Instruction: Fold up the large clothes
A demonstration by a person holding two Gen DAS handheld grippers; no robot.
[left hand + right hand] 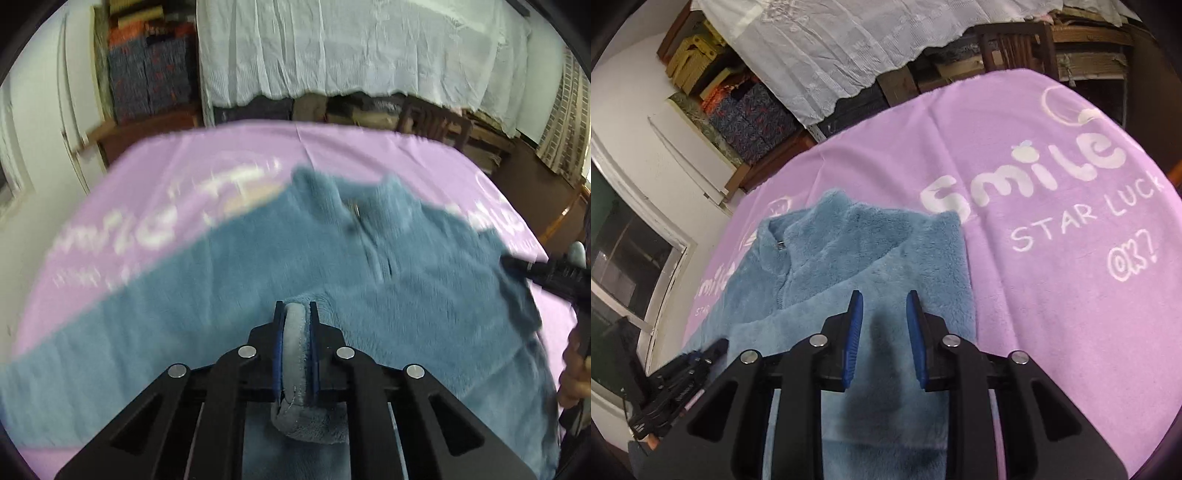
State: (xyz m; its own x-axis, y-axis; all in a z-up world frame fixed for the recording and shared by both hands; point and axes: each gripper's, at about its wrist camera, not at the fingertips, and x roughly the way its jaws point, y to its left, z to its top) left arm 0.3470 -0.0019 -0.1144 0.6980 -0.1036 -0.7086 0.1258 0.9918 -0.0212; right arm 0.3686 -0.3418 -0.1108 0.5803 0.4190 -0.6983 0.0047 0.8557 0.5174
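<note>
Blue fleece jacket [849, 251] lies spread on the purple blanket [1052, 277] covering the table. Left claw [297, 314] is clamped on a fold of fleece. Right claw [884, 314] hovers above the jacket, jaws parted, gripping nothing.

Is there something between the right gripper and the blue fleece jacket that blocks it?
Nothing visible does. The right gripper hangs open directly over the blue fleece jacket; only its own shadow lies between the fingers. The left gripper already pinches a fold.
</note>
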